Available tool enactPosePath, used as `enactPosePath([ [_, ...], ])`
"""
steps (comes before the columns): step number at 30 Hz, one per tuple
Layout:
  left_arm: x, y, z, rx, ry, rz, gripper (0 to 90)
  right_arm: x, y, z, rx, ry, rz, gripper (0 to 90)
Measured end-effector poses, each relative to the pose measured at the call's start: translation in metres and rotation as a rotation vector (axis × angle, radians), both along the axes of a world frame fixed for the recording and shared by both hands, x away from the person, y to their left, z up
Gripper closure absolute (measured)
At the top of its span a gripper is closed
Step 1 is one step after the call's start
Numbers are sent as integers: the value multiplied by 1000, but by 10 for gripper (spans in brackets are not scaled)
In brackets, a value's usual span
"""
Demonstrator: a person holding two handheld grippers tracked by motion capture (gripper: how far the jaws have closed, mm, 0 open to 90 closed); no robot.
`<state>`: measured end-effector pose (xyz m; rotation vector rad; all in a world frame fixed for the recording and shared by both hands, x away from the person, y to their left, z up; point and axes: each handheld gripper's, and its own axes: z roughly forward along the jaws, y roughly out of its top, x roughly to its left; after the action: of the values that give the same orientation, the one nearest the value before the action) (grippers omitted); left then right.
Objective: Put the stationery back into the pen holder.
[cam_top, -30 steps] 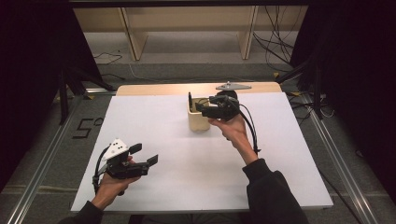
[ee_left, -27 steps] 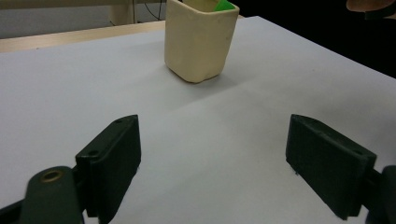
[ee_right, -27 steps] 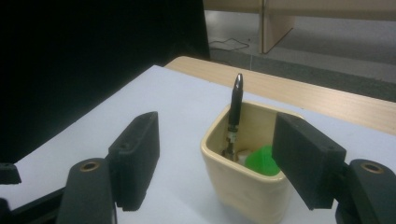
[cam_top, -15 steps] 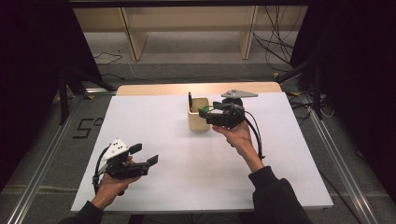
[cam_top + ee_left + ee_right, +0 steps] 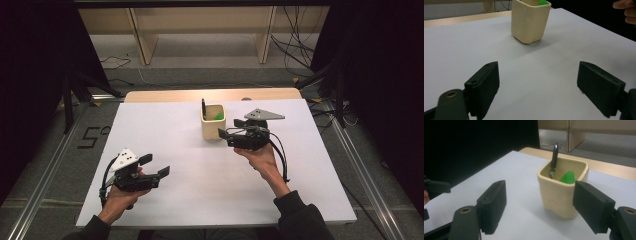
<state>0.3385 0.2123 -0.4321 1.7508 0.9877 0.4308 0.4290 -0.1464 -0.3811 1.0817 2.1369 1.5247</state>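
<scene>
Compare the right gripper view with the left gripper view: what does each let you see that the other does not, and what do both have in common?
Right gripper view: looks into the cream cup, where a black pen leans against the wall beside a green piece; the right gripper has open jaws with nothing between them.

Left gripper view: the cup's outside, a green tip at its rim, fingers at the top right edge, and the left gripper, open.

Both: the cup on the white table.

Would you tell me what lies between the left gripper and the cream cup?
Nothing: the left gripper view shows bare white tabletop from the left gripper to the cream cup.
</scene>
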Motion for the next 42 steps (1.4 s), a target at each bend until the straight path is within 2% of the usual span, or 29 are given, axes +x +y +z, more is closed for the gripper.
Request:
enactPosePath([
  [13, 0, -2, 1, -3, 1, -2, 176, -24, -21, -18, 25, 1, 20, 279],
  [25, -1, -3, 1, 3, -1, -12, 176, -50, -39, -30, 34, -20, 22, 270],
  [33, -2, -3, 1, 3, -5, -15, 176, -66, -45, -38, -3, -47, 43, 270],
  [42, -3, -3, 1, 5, -5, -17, 176, -80, -57, -53, -33, -34, 29, 269],
])
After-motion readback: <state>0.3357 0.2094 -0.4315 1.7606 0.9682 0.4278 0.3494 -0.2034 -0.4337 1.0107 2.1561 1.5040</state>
